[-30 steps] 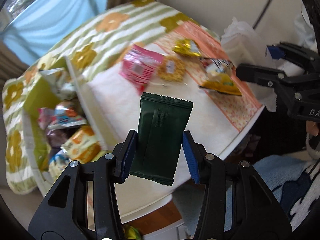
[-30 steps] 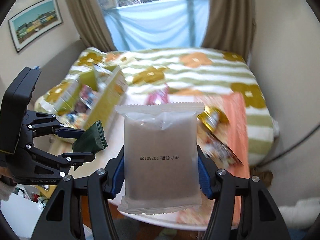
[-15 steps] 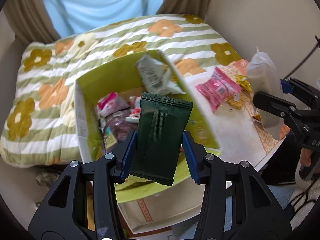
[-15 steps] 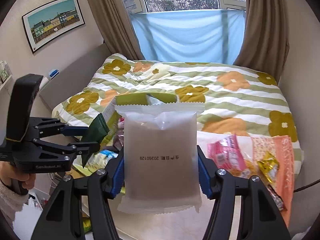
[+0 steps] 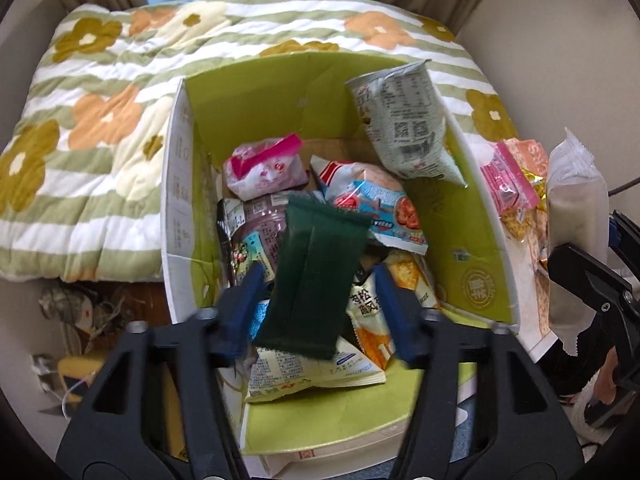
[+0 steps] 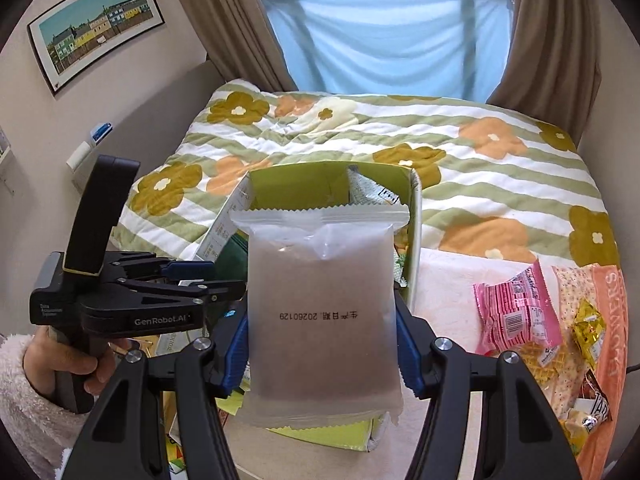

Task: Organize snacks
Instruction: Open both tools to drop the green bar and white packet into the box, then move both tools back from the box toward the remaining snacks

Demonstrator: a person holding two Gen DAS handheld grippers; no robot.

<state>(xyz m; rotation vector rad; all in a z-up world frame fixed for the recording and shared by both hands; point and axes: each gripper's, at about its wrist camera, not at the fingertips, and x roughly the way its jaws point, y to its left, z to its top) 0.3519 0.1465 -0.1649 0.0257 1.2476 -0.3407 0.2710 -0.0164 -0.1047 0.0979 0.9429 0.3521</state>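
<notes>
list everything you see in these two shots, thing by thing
dark green packet: 1, dark green, between the opening left tongs, pads off it, over the box
frosted packet: 1, translucent grey-white, clamped in the right tongs
box: 1, lime green inside, white outside, holding a pile of mixed snack packets
grey-green packet: 1, leaning on the box's right wall
pink packet: 1, on the white surface right of the box
gold packet: 1, on the orange cloth
quilt: 1, green-striped with flowers, behind the box
picture: 1, framed, on the wall
left tongs: black, blue pads, jaws opening
right tongs: black, blue pads
hand: 1, fluffy white sleeve, gripping the left handle
</notes>
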